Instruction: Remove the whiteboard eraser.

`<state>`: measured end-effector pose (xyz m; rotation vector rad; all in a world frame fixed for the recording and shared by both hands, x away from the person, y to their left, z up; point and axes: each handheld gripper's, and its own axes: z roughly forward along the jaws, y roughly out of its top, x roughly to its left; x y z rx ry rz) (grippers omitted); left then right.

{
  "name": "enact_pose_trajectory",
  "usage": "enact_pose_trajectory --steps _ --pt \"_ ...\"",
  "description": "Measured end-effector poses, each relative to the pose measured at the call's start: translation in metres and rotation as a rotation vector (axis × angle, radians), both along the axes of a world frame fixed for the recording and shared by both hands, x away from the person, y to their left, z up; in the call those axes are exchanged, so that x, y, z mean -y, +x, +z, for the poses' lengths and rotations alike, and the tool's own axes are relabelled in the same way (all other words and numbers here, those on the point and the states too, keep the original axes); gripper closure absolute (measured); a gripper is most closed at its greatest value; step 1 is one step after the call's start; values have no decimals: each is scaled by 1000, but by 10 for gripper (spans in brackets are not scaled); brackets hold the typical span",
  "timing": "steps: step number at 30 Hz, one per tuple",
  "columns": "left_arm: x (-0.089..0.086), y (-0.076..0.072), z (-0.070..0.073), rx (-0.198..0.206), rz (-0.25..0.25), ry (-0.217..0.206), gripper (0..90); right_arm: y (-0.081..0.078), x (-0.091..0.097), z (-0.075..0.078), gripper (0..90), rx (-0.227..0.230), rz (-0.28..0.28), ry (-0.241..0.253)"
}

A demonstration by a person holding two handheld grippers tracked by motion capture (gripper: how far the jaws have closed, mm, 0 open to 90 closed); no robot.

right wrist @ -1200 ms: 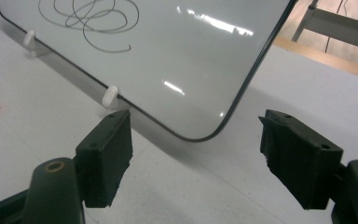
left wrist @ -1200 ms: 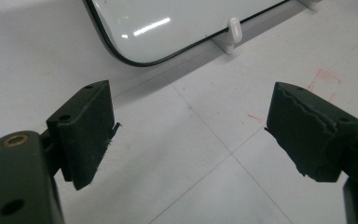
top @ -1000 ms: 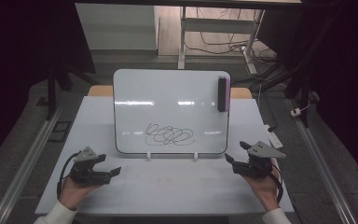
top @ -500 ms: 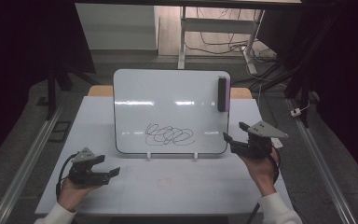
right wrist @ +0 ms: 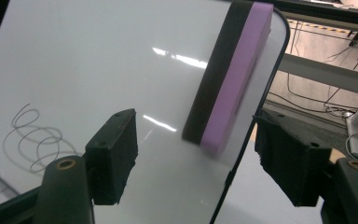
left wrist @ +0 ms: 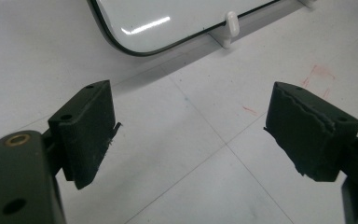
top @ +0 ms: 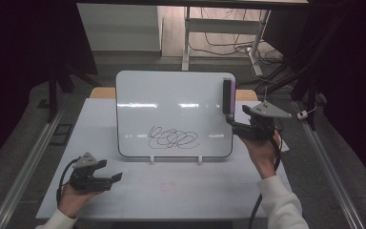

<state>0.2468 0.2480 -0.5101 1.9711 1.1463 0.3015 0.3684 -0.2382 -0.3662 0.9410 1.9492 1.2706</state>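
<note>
Eraser (right wrist: 230, 74) clings to the whiteboard (top: 171, 102) at its upper right corner. Right gripper (right wrist: 193, 168) approaches with jaws apart, lately narrowing, nothing between them; centre them across the eraser's narrow sides before closing. Left gripper (top: 106, 179) rests open on the table (top: 181, 191).

A lab-like recording room is suggested by a white worktable (top: 181, 186), loose floor cables (top: 219, 45), metal frame rails (top: 26, 164) and dark surroundings.

White table (top: 181, 191), whiteboard (top: 171, 107) stood upright on two small feet, faint red marks (left wrist: 319, 77) nearby
</note>
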Motion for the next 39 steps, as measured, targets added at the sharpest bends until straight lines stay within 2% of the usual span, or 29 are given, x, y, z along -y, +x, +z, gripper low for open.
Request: enact_pose_trajectory --steps 4,9,14,16,18,20,28,31,34,39 --pt "-1 -1 -1 -2 0 3 168 16 -10 5 319 -14 -50 -18" --pt "-2 -1 -2 -4 2 9 169 31 -14 2 367 -36 -88 -9" --pt "-2 -1 -4 -12 0 9 169 38 -19 -1 410 -48 -102 -3" --pt "-2 -1 -5 -13 1 11 170 41 -25 -2 444 -45 -120 -29" --pt "-3 -1 -5 -12 2 12 169 43 -26 -3 457 -50 -125 -33" --pt "-4 -1 -5 -13 6 10 170 44 -29 -4 513 -39 -147 -44" --pt "-10 -2 -5 -4 22 7 170 44 -32 -2 600 -43 -188 -57" --pt "-10 -2 -5 -3 27 7 169 41 -30 0 635 -24 -207 -58" --pt "-11 -2 -5 -6 28 5 169 35 -28 7 643 12 -199 -47" --pt "-11 -2 -6 -7 28 6 169 22 -27 15 645 26 -151 -44"
